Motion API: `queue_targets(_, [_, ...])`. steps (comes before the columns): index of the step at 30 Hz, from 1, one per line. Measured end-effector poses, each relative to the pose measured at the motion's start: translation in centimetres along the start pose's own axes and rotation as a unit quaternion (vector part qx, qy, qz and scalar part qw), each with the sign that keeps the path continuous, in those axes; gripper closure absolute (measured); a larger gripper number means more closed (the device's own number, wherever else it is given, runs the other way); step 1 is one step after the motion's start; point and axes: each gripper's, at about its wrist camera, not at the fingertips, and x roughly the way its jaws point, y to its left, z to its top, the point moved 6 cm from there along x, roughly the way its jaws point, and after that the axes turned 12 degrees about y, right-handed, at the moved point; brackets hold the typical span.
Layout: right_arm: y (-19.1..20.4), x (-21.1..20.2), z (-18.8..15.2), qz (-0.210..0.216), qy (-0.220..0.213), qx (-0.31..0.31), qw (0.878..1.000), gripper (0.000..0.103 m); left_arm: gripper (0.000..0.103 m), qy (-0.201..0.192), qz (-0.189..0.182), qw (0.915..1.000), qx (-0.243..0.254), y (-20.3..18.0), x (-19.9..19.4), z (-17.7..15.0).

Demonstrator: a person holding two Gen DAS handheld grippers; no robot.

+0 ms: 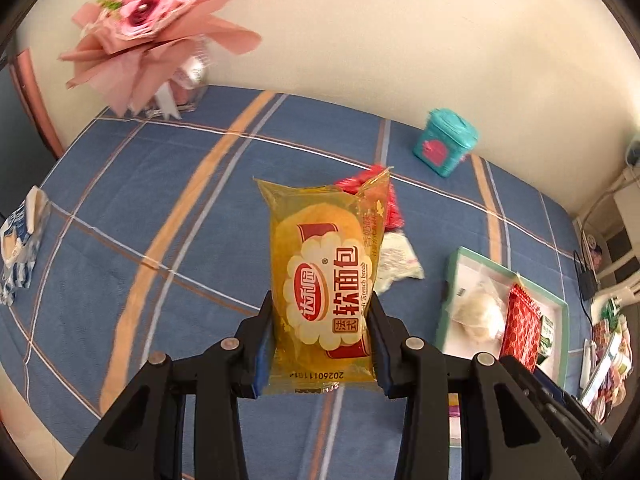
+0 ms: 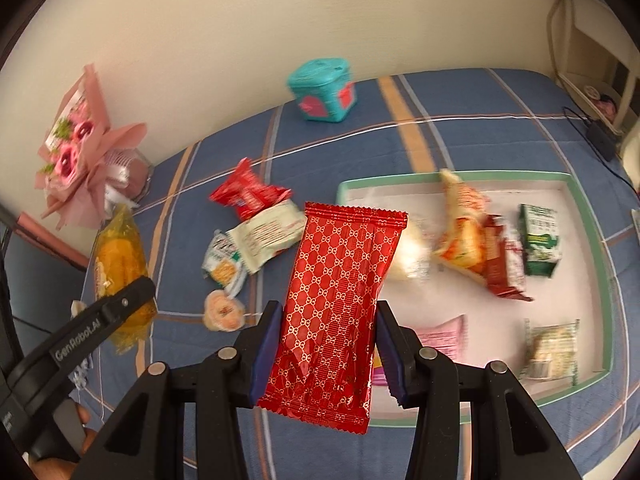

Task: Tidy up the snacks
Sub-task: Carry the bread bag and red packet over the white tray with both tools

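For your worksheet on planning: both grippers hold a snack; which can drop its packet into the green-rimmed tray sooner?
Probably the right gripper: its red patterned packet hangs at the green-rimmed tray, nearer than the left's.

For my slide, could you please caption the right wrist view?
Right gripper holds a red patterned packet above the green-rimmed tray.

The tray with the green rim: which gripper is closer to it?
Right. The right gripper, shut on a red packet, hangs over the tray's near-left corner. The left gripper, holding a yellow bread pack, is off to the tray's left.
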Motion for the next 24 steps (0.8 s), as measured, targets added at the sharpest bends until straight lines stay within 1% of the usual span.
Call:
queue_targets(7, [-5.2, -1.3, 1.1, -0.003, -0.008, 0.054, 0.999, 0.054, 0.061, 0.01, -0.005, 0.9988, 0.048, -5.9, 0.9, -1.2])
queue_targets(14, [-11.1, -2.7, 1.9, -0.002, -0.017, 0.11, 0.994, 0.054, 0.061, 0.018, -0.005, 0.9942, 0.106, -11.8, 1.7, -2.9])
queue_targets(19, [-15.1, -3.9, 2.2, -0.022, -0.029, 0.14, 0.989, 0.054, 0.061, 0.028, -0.012, 0.9907, 0.133, -14.8, 2.4, -4.0])
queue_targets(21, [-16.2, -4.1, 2.2, -0.028, -0.033, 0.148, 0.988, 0.054, 0.061, 0.031, -0.017, 0.9891, 0.143, -16.0, 2.5, -4.4])
queue_targets(24, [-17.5, -4.5, 2.3, -0.031, -0.036, 0.159, 0.986, 0.054, 0.061, 0.032, -0.014, 0.9869, 0.158, -17.3, 2.8, -5.1])
